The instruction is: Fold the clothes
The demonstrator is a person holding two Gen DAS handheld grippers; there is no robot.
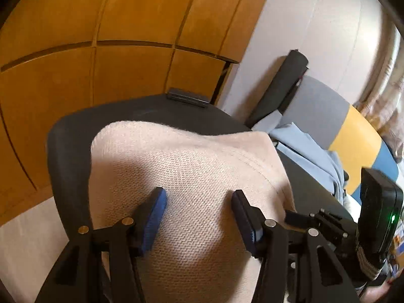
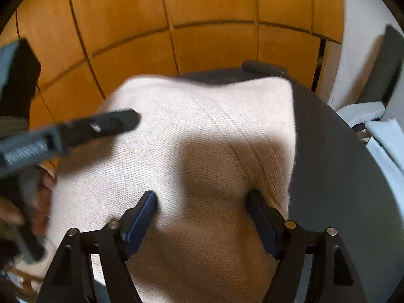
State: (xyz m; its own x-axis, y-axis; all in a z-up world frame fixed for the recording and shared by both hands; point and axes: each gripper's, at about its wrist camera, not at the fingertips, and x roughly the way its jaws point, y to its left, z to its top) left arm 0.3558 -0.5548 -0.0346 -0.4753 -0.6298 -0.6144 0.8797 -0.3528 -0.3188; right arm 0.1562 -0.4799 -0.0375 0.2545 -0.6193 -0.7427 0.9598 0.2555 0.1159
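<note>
Across the dark surface (image 1: 70, 131) lay the cream knit garment (image 1: 192, 171), filling mid-frame.
Left claw (image 1: 199, 202) and right claw (image 2: 202, 202) both stood spread wide above it, gripping nothing.

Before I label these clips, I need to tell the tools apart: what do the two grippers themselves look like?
Both look alike. The left gripper and right gripper are matte black plastic frames with round silver pivot pins and two flat fingers faced with ribbed blue pads. Seen from the left camera, the right one carries a black box with a green light. No cables or sleeves are discernible.
</note>
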